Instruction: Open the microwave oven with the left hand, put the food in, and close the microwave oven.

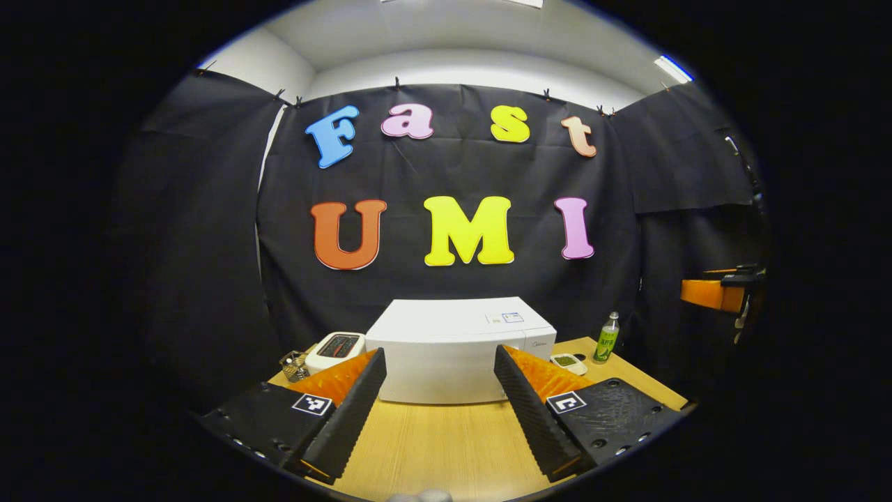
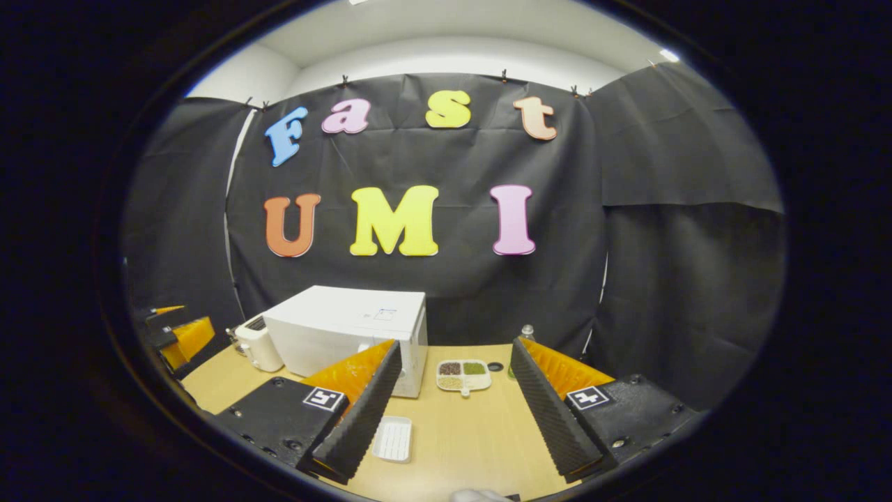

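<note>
Left gripper view: left gripper (image 1: 440, 408) low in the frame, fingers spread wide apart with bare wooden table (image 1: 446, 446) between them, nothing held. White microwave oven (image 1: 456, 348) just above the gap at centre, door closed, long axis running left to right across the frame, front face turned toward the camera. Small white appliance (image 1: 336, 348) touching or just beside its left end; wire basket (image 1: 295, 365) further left at the table edge. Food tray (image 1: 566, 361) peeking out just right of the microwave's lower right corner, green bottle (image 1: 607, 338) upright beyond it. At the far right edge of the frame, part of the other gripper (image 1: 718, 289).

Right gripper view: right gripper (image 2: 454, 411) low in the frame, fingers parted, gripping nothing. Microwave oven at centre left, seen at an angle, front face toward lower right. Food tray (image 2: 463, 375) flat on the table between the fingers, just right of the microwave, with compartments holding dark, green and pale contents. Small white ribbed dish (image 2: 393, 439) lower, beside the left finger. Dark round cap (image 2: 495, 366) just right of the tray.
</note>
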